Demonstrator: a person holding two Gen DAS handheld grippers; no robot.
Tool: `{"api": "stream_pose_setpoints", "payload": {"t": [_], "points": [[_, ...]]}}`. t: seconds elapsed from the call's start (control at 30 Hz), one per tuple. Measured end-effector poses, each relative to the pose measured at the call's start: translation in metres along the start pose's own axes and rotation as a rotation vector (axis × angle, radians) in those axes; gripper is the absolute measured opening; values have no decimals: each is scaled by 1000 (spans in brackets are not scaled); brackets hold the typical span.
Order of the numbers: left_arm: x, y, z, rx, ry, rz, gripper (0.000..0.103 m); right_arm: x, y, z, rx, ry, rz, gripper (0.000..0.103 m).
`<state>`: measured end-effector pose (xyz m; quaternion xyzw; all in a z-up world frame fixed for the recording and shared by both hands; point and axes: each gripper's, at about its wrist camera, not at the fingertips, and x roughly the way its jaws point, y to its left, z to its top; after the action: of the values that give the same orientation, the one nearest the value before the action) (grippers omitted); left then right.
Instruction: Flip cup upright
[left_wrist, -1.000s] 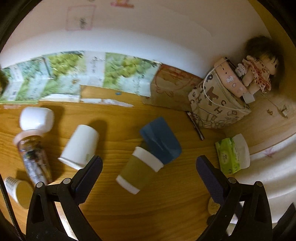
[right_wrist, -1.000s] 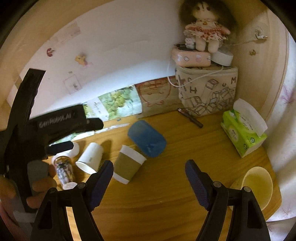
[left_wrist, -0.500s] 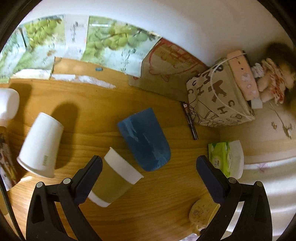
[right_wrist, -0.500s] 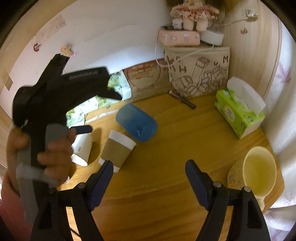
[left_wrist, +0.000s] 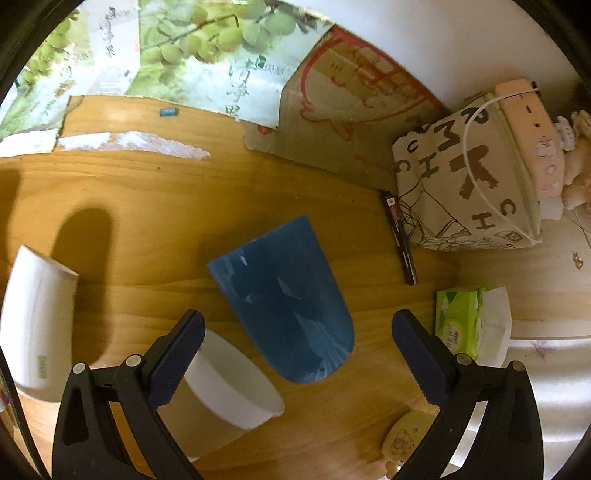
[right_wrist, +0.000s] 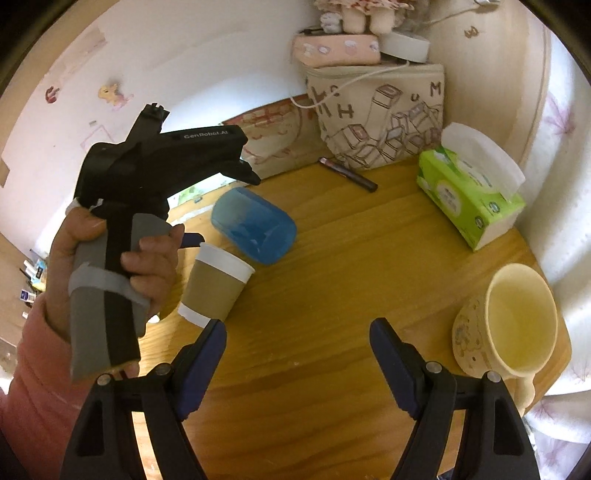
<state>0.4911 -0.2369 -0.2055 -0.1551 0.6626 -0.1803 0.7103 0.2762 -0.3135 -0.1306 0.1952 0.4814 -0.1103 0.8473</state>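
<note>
Left wrist view: left gripper's finger (left_wrist: 177, 363) hides part of the sleeved cup (left_wrist: 236, 391); white cup (left_wrist: 35, 325), left of it, is cut by the frame edge. Right wrist view: doll (right_wrist: 364, 11) cut off at the top.

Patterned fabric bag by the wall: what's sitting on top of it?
On the fabric bag: a pink case, a white round object, a white cord draped across, and a doll's legs. The doll's upper body is out of frame.
</note>
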Motion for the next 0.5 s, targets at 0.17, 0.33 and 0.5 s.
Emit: {"api": "stream_pose_setpoints", "payload": {"t": [0.17,0.33,0.5], "points": [[15,-3,3,-7,29,18,101,0,-4,-3,25,10,-25,80],[28,-3,6,-9,66,40,100,-2,-7,-5,49,6,-53,81],[38,-5,8,6,93,52,100,-4,-12,-7,85,-1,-78,81]]}}
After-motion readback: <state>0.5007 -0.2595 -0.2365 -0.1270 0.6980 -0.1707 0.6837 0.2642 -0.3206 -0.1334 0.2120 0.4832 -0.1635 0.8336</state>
